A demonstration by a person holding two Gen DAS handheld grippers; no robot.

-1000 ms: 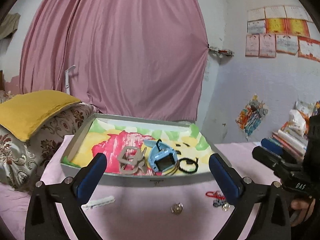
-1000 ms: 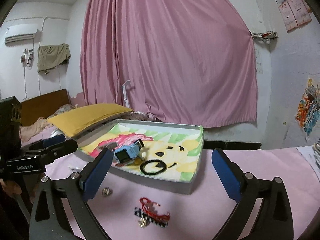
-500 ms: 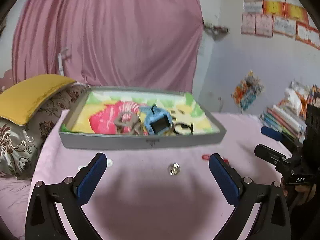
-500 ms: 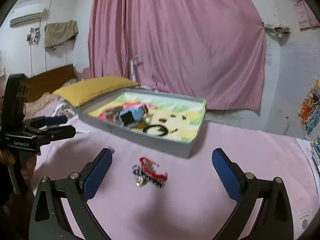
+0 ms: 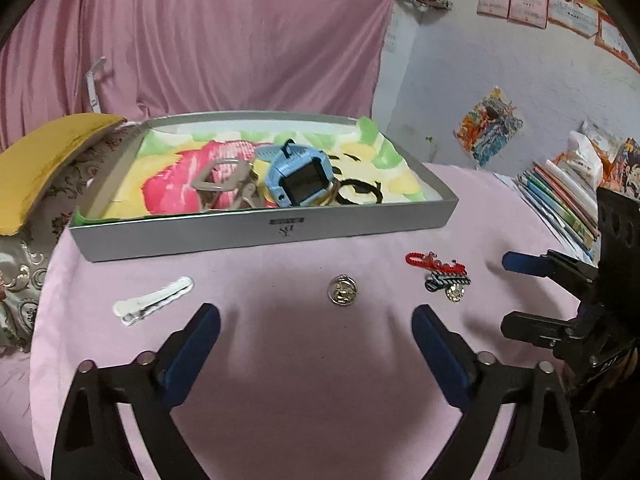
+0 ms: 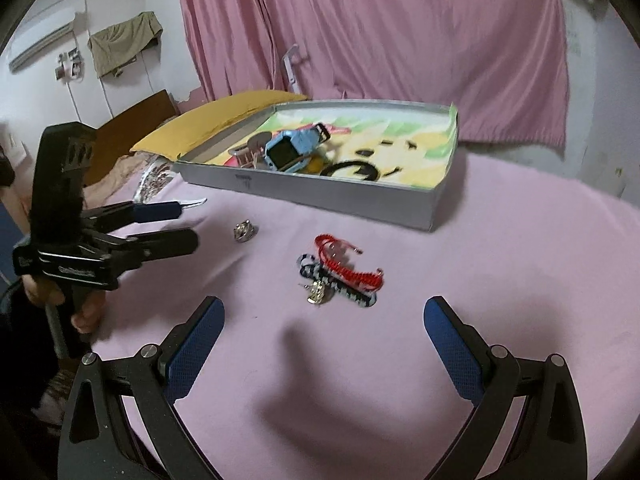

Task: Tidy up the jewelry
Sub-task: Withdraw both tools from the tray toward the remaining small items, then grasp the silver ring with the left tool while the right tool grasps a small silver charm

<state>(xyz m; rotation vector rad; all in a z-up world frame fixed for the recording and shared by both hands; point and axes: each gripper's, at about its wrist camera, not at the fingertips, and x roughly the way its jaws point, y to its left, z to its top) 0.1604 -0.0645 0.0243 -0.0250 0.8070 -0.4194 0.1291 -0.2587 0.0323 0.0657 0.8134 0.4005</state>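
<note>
A grey box [image 5: 256, 236] with a cartoon lining holds a blue watch [image 5: 300, 178], a beige clip [image 5: 220, 180] and a black ring [image 5: 356, 192]. On the pink cloth in front of it lie a white hair clip [image 5: 152, 300], a round silver brooch [image 5: 342, 290], a red bracelet [image 5: 434, 264] and a striped bracelet [image 5: 448, 280] with a small charm [image 5: 456, 292]. My left gripper [image 5: 316, 332] hovers just short of the brooch, its jaws closing with nothing between them. My right gripper [image 6: 324, 320] stands open just short of the red bracelet [image 6: 348, 264] and the striped bracelet [image 6: 340, 284].
A yellow pillow [image 5: 36, 164] on a patterned cushion lies left of the box. Stacked books [image 5: 560, 200] sit at the table's right edge. A pink curtain [image 5: 224, 40] hangs behind. Each gripper shows in the other's view: right gripper [image 5: 506, 292], left gripper [image 6: 190, 226].
Both grippers have tipped downward and sunk toward the pink cloth, so the loose jewellery now lies just ahead of the fingers. The left jaws stand slightly narrower.
</note>
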